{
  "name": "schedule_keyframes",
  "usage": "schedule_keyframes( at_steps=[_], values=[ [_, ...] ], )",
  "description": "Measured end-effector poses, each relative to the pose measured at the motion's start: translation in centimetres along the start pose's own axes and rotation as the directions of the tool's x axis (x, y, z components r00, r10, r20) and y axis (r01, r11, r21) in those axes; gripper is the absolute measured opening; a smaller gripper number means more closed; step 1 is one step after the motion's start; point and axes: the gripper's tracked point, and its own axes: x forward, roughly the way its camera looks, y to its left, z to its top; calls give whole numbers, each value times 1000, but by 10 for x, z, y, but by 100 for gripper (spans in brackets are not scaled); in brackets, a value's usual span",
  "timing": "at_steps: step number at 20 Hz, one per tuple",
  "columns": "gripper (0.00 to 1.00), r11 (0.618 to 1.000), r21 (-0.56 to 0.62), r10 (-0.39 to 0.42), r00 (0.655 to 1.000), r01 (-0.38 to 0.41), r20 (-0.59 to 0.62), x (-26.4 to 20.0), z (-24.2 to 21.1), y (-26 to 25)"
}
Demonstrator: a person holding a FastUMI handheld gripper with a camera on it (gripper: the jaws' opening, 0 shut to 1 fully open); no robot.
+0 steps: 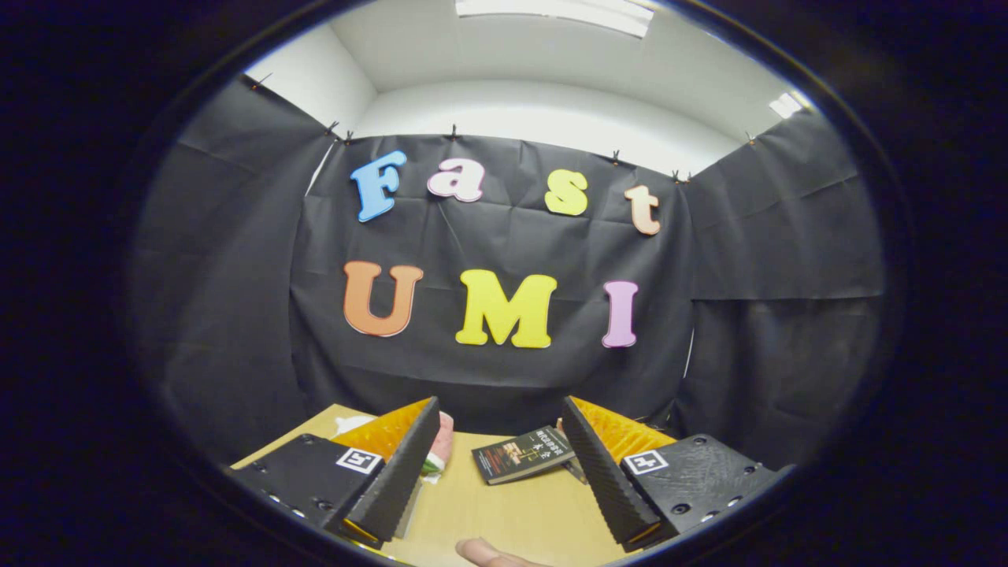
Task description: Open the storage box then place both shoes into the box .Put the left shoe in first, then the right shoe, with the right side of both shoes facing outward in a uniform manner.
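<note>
My gripper (498, 429) is held level above a light wooden table (504, 512), its two black ribbed fingers (400, 472) wide apart and nothing between them. It points at the booth's back wall. Behind the left finger a pink and white thing with a green stripe (441, 449) peeks out, mostly hidden; I cannot tell whether it is a shoe.
A dark book (524, 454) lies flat on the table beyond the fingers, toward the right one. A person's fingertip (484, 553) shows at the near table edge between the fingers. Black cloth walls close the booth on three sides.
</note>
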Motion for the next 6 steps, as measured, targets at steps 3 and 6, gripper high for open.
schedule_keyframes(
  at_steps=[3, 6],
  values=[
    [96, 1000, 16, -23, 1000, 23, -13, 0, -3, -10],
    [96, 999, 18, -32, 999, 32, -23, 1, -6, -12]
  ],
)
